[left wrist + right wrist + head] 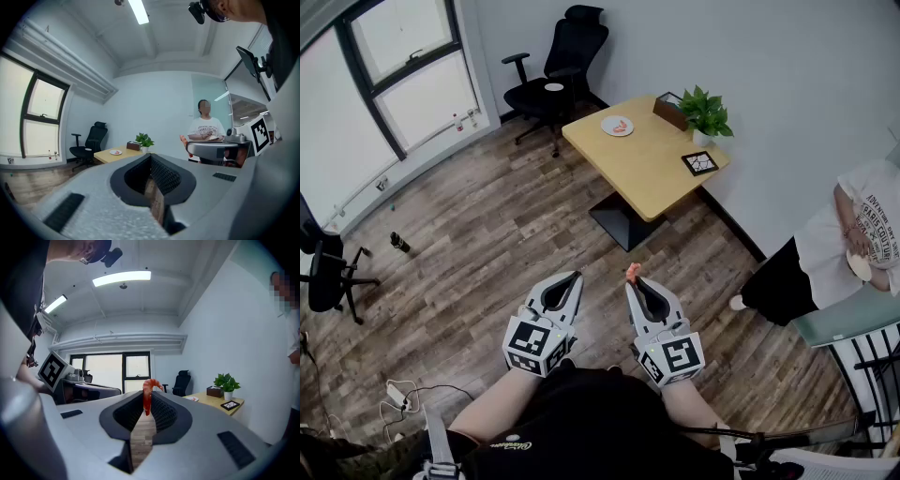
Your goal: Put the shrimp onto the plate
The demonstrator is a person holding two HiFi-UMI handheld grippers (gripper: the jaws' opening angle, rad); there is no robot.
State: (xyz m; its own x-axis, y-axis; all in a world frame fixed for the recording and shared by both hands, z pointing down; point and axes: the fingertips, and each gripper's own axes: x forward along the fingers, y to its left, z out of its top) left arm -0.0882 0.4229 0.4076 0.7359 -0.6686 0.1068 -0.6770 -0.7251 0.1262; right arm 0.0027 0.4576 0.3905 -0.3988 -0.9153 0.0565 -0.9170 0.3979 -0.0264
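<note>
My right claw (634, 281) is clamped on the shrimp (631, 272), which stands up red out of the jaw tips, its curled end above them. My left claw (575, 277) has its jaws together with nothing between them. I hold both over the wood-plank floor (487, 244), well apart from the table (652, 173).

The table is pale wood and stands by the white wall. The plate (617, 126) lies near its far edge, toward the black chair (558, 80), with something orange on it that is too small to name. A plant (705, 112) stands at the corner by the wall, a brown box (670, 113) just beside it. A black tile (700, 162) lies at the right corner.

A window (408, 66) fills the left wall. A person (862, 234) in a white shirt is at the right.
</note>
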